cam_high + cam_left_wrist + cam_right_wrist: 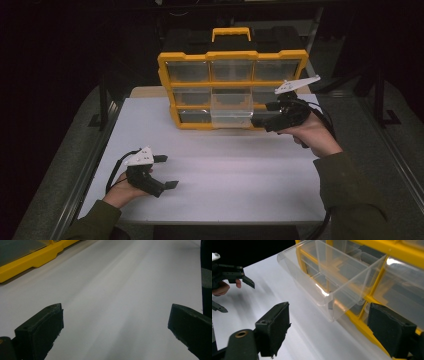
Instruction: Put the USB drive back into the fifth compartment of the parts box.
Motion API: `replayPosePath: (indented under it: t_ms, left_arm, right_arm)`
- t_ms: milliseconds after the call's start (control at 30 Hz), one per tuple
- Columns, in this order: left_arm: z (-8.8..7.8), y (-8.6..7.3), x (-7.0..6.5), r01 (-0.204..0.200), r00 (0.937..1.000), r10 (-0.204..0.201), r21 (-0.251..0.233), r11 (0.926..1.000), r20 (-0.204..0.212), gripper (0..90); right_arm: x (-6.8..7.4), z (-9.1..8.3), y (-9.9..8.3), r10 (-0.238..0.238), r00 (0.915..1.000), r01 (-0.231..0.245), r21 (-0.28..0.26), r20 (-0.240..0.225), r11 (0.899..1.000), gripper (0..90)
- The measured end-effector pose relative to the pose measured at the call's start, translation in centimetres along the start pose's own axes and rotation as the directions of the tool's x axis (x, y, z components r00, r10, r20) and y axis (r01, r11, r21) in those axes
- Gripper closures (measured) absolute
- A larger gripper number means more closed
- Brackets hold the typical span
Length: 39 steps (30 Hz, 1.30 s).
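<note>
Clear glossy plastic drawer point(329, 282), shiny yellow plastic organizer frame point(232, 55), smooth matt white tabletop point(235, 170), matt black jaws.

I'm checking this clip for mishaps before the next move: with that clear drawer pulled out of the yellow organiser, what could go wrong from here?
1. The clear plastic drawer juts well out of the yellow-framed organiser cabinet, unsupported at the front; it may tip or slide out onto the white table.
2. The right tongs stand open beside the drawer, gripping nothing; a sideways move could knock it.
3. The cabinet stands upright and unheld, with the left tongs far off, so a push might shift it.
</note>
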<state>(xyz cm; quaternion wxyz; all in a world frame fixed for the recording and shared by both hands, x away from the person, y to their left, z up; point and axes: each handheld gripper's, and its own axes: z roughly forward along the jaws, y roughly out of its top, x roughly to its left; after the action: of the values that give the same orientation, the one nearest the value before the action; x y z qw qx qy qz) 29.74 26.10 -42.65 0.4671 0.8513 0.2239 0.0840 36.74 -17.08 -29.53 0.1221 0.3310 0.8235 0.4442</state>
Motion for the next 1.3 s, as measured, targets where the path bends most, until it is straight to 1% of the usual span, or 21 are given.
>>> replayPosePath:
  t_ms: [167,467,633,733,767,933,1067,1100,1167,1300]
  left_arm:
    - [-0.1,0.0,0.0,-0.001,1.0000,0.001,-0.001,1.0000,-0.002,0.0]
    - [-0.1,0.0,0.0,0.000,1.0000,0.000,-0.001,1.0000,-0.002,0.0]
    - [-0.1,0.0,0.0,0.002,1.0000,-0.002,0.001,1.0000,-0.003,0.0]
    - [-0.1,0.0,0.0,0.000,1.0000,0.000,0.001,1.0000,-0.004,0.0]
    - [-0.1,0.0,0.0,-0.001,1.0000,0.001,0.001,1.0000,-0.004,0.0]
    - [-0.1,0.0,0.0,0.000,1.0000,0.000,0.001,1.0000,-0.004,0.0]
    - [-0.1,0.0,0.0,-0.001,1.0000,0.001,0.000,1.0000,-0.004,0.0]
    - [-0.1,0.0,0.0,-0.001,1.0000,0.001,0.001,1.0000,-0.003,0.0]
    - [-0.2,0.0,0.0,-0.001,1.0000,0.001,0.001,1.0000,-0.003,0.0]
    - [-0.2,0.0,0.0,-0.004,1.0000,0.004,0.004,1.0000,-0.003,0.0]
  right_arm:
    - [0.3,0.6,-1.4,0.002,1.0000,-0.002,-0.011,0.001,1.000,13.7]
    - [1.2,1.8,-3.7,0.005,1.0000,-0.005,-0.003,0.006,1.000,11.6]
    - [1.6,2.3,-4.9,0.001,1.0000,-0.001,0.001,0.006,1.000,8.5]
    - [1.7,2.5,-5.3,0.001,1.0000,-0.001,0.004,0.008,1.000,8.1]
    - [1.7,2.6,-5.7,0.004,0.9999,-0.004,0.001,0.013,1.000,8.1]
    - [1.9,2.8,-6.9,0.022,0.9997,-0.021,-0.010,0.010,1.000,8.0]
    - [2.0,3.0,-7.7,0.024,0.9997,-0.024,-0.013,0.011,1.000,7.8]
    - [2.0,3.1,-8.3,0.031,0.9994,-0.031,-0.015,0.014,0.999,7.8]
    - [2.1,3.2,-8.8,0.037,0.9992,-0.037,-0.021,0.016,0.999,7.8]
    - [2.3,3.3,-10.0,0.043,0.9991,-0.043,-0.028,0.007,0.999,7.8]
